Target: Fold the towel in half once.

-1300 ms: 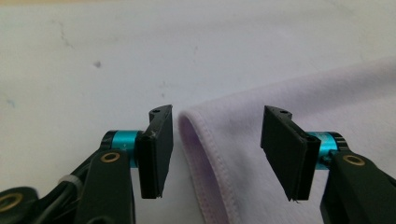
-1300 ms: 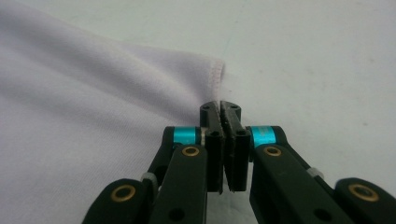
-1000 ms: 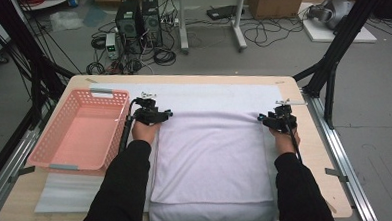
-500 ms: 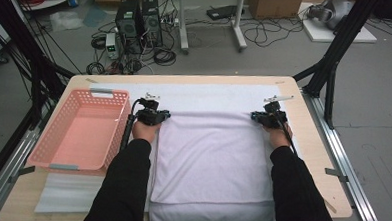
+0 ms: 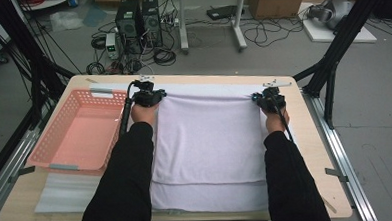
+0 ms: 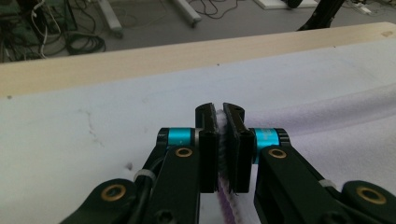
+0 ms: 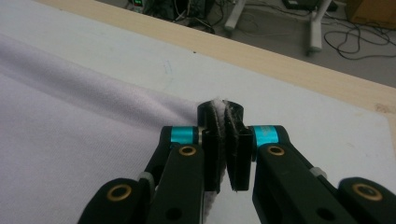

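Note:
A pale lilac towel (image 5: 207,135) lies on a white mat (image 5: 208,89) in the middle of the wooden table (image 5: 316,150). Its upper layer reaches toward the far edge, and a lower layer shows along the near side. My left gripper (image 5: 158,95) is shut on the towel's far left corner. In the left gripper view the fabric (image 6: 327,140) is pinched between the jaws of that gripper (image 6: 219,109). My right gripper (image 5: 259,96) is shut on the far right corner. The right gripper view shows the towel (image 7: 70,140) squeezed in the jaws of that gripper (image 7: 219,109).
A pink plastic basket (image 5: 75,136) stands at the table's left side, close to my left forearm. A clear sheet (image 5: 62,194) lies at the near left corner. Beyond the far edge stand computer cases, cables and desk legs on the floor.
Both hands have moved toward the table's far edge, drawing the towel's upper layer with them, so its far hem now lies farther back. The right hand has also shifted slightly inward.

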`<state>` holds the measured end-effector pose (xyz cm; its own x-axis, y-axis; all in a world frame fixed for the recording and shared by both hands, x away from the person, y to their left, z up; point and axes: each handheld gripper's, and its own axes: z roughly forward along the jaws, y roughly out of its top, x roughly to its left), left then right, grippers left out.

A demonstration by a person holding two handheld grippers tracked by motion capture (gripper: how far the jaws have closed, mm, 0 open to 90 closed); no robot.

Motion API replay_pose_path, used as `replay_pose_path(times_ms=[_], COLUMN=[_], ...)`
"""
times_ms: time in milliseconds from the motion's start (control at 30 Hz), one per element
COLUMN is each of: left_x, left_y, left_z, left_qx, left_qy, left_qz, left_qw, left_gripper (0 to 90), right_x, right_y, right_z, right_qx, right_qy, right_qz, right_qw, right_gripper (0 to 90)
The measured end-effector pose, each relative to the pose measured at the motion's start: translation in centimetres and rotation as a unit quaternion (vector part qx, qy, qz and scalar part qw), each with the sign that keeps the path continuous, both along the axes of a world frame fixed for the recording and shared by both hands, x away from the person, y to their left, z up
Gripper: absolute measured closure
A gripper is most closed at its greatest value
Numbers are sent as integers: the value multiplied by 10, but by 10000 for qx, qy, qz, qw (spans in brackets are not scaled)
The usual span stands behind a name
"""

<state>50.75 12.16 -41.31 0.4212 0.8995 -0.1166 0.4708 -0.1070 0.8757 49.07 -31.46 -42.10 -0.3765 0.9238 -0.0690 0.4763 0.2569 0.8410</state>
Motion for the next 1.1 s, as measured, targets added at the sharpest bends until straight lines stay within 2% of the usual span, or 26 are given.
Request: replay_pose_path(times_ms=[33,67,133,233,267,300,400,500,567,633,733,767,800,900,933,967,1100], left_x=[0,-1,-1,-2,-3,-5,-11,-22,-28,-38,-53,-53,-62,-70,-75,-80,-94], left_y=[0,0,0,3,4,5,7,7,6,4,1,1,0,-3,-4,-5,-6], left_z=[2,3,4,1,0,-1,-4,-5,-4,-1,0,0,-1,-1,1,2,5], left_qx=[35,40,108,63,-46,-109,-177,-163,-161,-178,-194,-194,-173,-104,-100,-184,-238], left_qy=[-106,-197,-255,-128,-60,27,184,166,294,182,152,152,94,286,183,73,57], left_qz=[21,32,50,206,261,274,256,170,55,-39,-165,-165,-177,-358,-391,-386,-551], left_qw=[9999,9998,9996,9997,9996,9996,9993,9996,9994,9997,9996,9996,9996,9989,9990,9991,9982], left_gripper=[844,841,833,700,595,533,436,426,412,421,431,431,432,411,408,416,422], right_x=[2,4,7,7,7,7,2,-4,-10,-18,-31,-31,-42,-54,-58,-63,-81], right_y=[2,2,3,8,8,9,10,10,9,7,4,4,1,-3,-5,-6,-10], right_z=[1,2,4,3,2,3,6,13,18,23,27,27,29,31,33,34,38], right_qx=[-64,-25,75,99,221,311,359,370,373,419,443,443,465,497,519,551,630], right_qy=[-60,-73,-122,-36,16,42,16,-72,-136,-129,-111,-111,-64,-42,-34,-2,101], right_qz=[-36,-73,-130,-166,-189,-255,-228,-216,-243,-265,-231,-231,-147,-63,-23,33,141], right_qw=[10000,9999,9998,9998,9996,9992,9991,9991,9989,9987,9987,9987,9988,9987,9986,9985,9979], right_gripper=[864,864,863,819,766,744,678,610,596,587,586,586,582,583,583,580,533])
